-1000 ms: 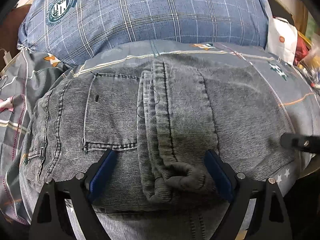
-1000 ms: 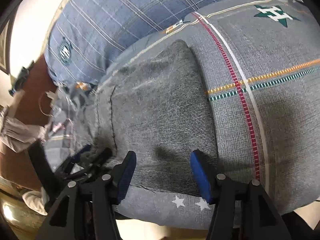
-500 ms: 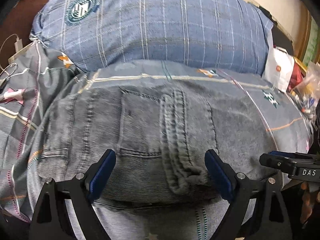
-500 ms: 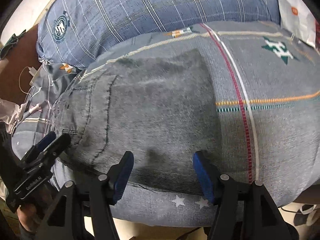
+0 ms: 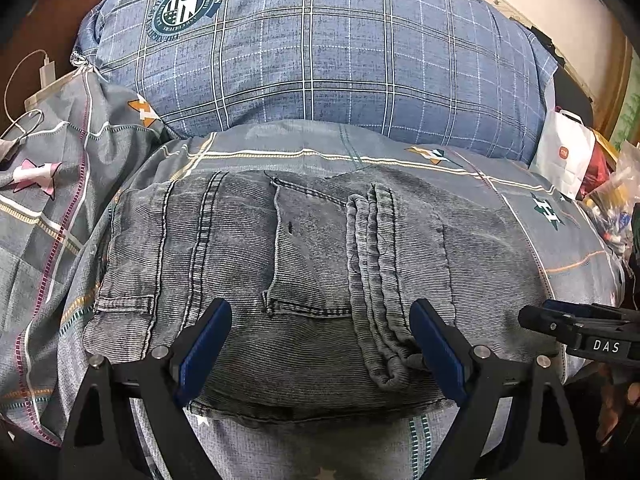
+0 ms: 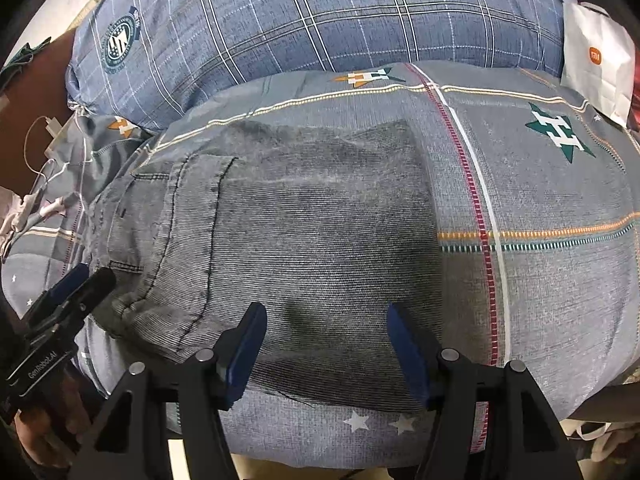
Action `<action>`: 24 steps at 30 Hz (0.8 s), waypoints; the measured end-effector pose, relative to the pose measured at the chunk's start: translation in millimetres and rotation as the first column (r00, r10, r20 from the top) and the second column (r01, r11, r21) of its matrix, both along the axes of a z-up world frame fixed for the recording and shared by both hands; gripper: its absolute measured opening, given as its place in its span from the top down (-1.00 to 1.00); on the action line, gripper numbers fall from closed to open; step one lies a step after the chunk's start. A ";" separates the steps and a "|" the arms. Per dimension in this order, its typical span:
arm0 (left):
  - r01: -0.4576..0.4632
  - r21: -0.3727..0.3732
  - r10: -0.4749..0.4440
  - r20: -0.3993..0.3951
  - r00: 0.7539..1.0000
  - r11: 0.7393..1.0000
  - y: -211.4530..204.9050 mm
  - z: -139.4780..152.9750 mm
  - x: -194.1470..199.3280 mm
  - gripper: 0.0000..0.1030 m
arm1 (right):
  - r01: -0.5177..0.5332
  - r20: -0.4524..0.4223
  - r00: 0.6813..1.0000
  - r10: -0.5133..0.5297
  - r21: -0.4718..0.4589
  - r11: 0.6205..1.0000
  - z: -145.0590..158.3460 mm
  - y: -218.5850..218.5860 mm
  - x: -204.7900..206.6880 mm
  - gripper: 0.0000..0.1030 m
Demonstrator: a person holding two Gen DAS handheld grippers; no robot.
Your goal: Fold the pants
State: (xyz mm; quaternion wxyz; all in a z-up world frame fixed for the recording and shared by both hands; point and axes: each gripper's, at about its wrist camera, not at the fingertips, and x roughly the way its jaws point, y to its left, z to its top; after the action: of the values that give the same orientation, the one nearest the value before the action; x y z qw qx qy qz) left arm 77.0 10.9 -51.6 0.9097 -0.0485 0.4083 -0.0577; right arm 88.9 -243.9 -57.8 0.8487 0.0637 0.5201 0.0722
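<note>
Grey denim pants (image 5: 280,248) lie folded into a compact bundle on the grey patterned duvet (image 5: 560,240). A back pocket faces up, and the leg hems (image 5: 376,272) lie across the top. My left gripper (image 5: 320,320) hovers open over the bundle's near edge with nothing between its blue pads. In the right wrist view the same pants (image 6: 320,220) show their smooth folded side. My right gripper (image 6: 326,316) stands open above their near edge, also holding nothing. Each gripper shows in the other's view: the right gripper (image 5: 560,320) at the right, the left gripper (image 6: 76,284) at the left.
A big blue plaid pillow (image 5: 320,48) lies behind the pants. At the far right stands a white paper bag (image 5: 564,156) beside some clutter. A white charger with its cable (image 5: 44,76) lies at the far left. A person's hand (image 6: 48,432) holds the left gripper's handle.
Both grippers have drawn back and up from the pants, so more of the bundle and pillow shows. The right gripper's tip has come further into the left wrist view.
</note>
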 end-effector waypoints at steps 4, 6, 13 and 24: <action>0.005 0.000 -0.005 0.002 1.000 1.000 0.8 -0.6 1.1 -0.75 | 0.006 0.017 1.000 -0.006 -0.011 1.000 4.9 -0.5 6.5 -0.29; 0.005 0.003 -0.005 0.004 1.000 1.000 1.6 -0.5 1.4 -0.75 | 0.007 0.018 1.000 -0.007 -0.017 1.000 5.7 -0.3 12.2 -0.29; 0.001 -0.006 -0.001 0.000 1.000 1.000 9.6 -2.1 4.9 -0.75 | 0.005 0.011 1.000 -0.005 -0.044 0.999 -1.4 5.4 29.0 -0.29; 0.005 0.005 -0.005 -0.013 1.000 1.000 11.0 -6.3 5.8 -0.75 | 0.006 0.043 0.999 -0.005 -0.027 1.000 18.1 9.6 41.4 -0.39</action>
State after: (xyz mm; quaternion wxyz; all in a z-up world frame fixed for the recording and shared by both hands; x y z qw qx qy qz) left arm 82.8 21.9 -57.9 0.9070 -0.0453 0.4145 -0.0587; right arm 130.3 -234.3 -39.7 0.8606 0.0520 0.5026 0.0641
